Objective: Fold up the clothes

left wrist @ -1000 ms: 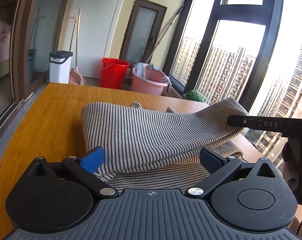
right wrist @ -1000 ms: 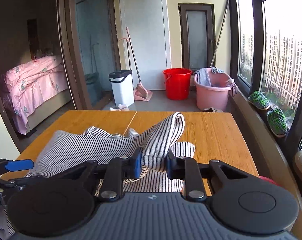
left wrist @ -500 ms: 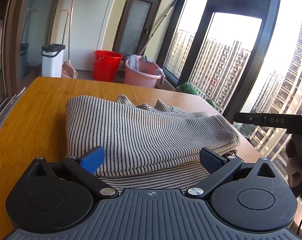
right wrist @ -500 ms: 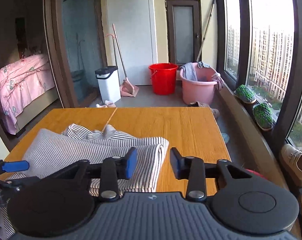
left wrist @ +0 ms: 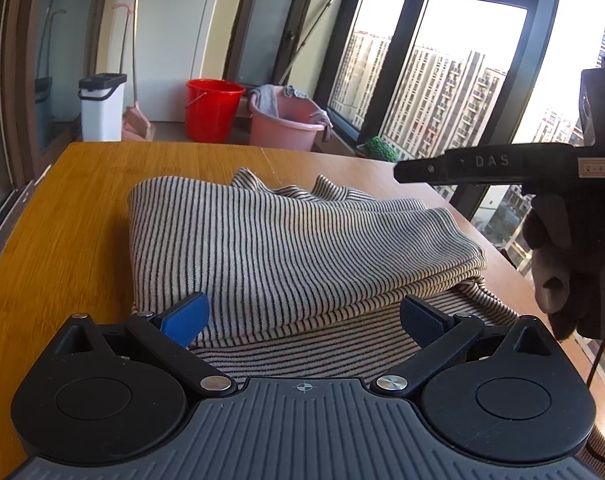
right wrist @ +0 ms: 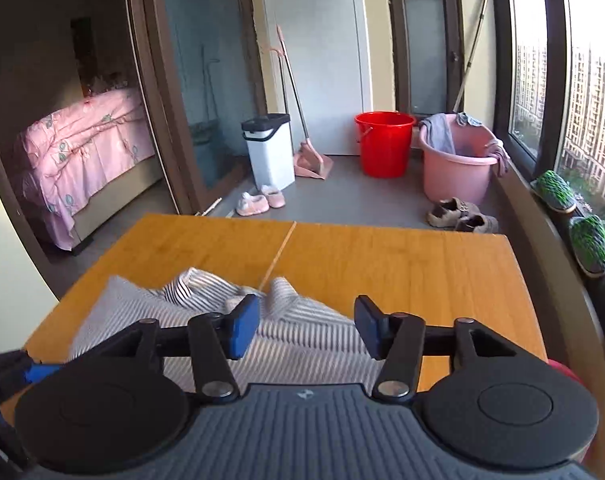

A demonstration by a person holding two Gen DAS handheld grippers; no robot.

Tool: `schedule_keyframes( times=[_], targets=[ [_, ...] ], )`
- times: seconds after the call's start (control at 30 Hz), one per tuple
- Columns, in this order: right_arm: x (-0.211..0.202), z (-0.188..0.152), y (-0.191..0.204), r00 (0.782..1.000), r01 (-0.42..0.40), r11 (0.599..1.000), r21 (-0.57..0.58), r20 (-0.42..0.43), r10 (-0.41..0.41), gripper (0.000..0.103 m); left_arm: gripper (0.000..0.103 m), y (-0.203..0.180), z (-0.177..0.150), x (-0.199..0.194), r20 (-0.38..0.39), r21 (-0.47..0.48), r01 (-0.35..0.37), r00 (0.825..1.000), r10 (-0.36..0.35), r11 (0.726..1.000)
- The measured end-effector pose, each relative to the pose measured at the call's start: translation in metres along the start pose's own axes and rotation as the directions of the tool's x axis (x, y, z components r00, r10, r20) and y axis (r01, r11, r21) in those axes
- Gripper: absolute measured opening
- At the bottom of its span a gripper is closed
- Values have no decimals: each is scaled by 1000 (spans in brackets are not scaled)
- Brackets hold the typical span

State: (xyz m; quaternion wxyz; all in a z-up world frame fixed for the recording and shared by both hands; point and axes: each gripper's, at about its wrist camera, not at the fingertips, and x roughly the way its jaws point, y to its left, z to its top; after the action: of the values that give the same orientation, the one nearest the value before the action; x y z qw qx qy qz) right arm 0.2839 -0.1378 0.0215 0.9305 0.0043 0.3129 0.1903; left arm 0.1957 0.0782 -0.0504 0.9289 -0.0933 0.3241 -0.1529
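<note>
A black-and-cream striped garment (left wrist: 286, 248) lies folded over on the wooden table (left wrist: 82, 200). My left gripper (left wrist: 304, 316) is open just above the garment's near edge, nothing between its blue pads. The right gripper's body shows in the left wrist view as a black arm (left wrist: 482, 164) held by a hand (left wrist: 550, 264) above the garment's right end. In the right wrist view my right gripper (right wrist: 306, 330) is open and raised over the striped garment (right wrist: 302, 344), holding nothing. The garment's collar end bunches toward the table's middle.
The table's far half (right wrist: 382, 264) is bare wood with a seam down its middle. Beyond it on the floor stand a red bucket (right wrist: 384, 142), a pink basin (right wrist: 458, 164), a white bin (right wrist: 268, 154), slippers and shoes. Windows run along the right side.
My right gripper opened and let go of the striped garment's end, which dropped flat onto the pile. That gripper then rose and drew back. The left gripper stayed open near the garment's edge.
</note>
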Motion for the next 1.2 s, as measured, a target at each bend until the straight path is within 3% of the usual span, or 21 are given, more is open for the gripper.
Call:
schedule_keyframes(
  times=[0.23, 0.27, 0.3, 0.33, 0.37, 0.4, 0.57, 0.7, 0.83, 0.97, 1.1, 1.2],
  targets=[
    [87, 5, 5, 989, -10, 1000, -15, -149, 7, 61, 103, 7, -1, -15, -1, -29, 31, 1000, -32, 999],
    [91, 5, 7, 988, -16, 999, -31, -155, 11, 56, 103, 9, -1, -17, 2, -36, 35, 999, -35, 999],
    [92, 4, 10, 988, -15, 999, -51, -152, 7, 32, 103, 11, 0, -20, 5, -42, 37, 999, -37, 998],
    [89, 4, 13, 990, -16, 998, -63, -141, 7, 23, 103, 14, 0, -23, 13, -49, 31, 999, -30, 998],
    [81, 5, 14, 993, -21, 998, -66, -120, 13, 14, 103, 16, 1, -26, 22, -57, 26, 999, -24, 998],
    [72, 5, 16, 995, -25, 997, -68, -98, 18, 12, 103, 19, 2, -29, 32, -65, 21, 999, -19, 998],
    [-20, 4, 17, 988, -148, 988, -50, 46, 150, 11, 103, 38, 10, -53, 106, -137, 9, 994, 5, 991],
    [-85, -30, 10, 970, -226, 974, -6, 91, 225, 10, 103, 52, 21, -73, 170, -205, 26, 985, 10, 978],
    [-113, -78, 14, 967, -251, 968, 3, 42, 250, 10, 103, 51, 30, -84, 205, -237, 77, 978, -28, 969],
    [-116, -112, 19, 976, -216, 976, -1, -4, 216, 10, 103, 29, 34, -86, 229, -193, 99, 972, -53, 976],
    [-122, -125, 16, 982, -188, 982, 6, -18, 188, 10, 103, 12, 31, -77, 229, -165, 44, 973, -5, 985],
    [-124, -129, 17, 985, -169, 986, 0, -29, 169, 10, 103, 11, 25, -74, 216, -183, 56, 976, -16, 982]
  ],
)
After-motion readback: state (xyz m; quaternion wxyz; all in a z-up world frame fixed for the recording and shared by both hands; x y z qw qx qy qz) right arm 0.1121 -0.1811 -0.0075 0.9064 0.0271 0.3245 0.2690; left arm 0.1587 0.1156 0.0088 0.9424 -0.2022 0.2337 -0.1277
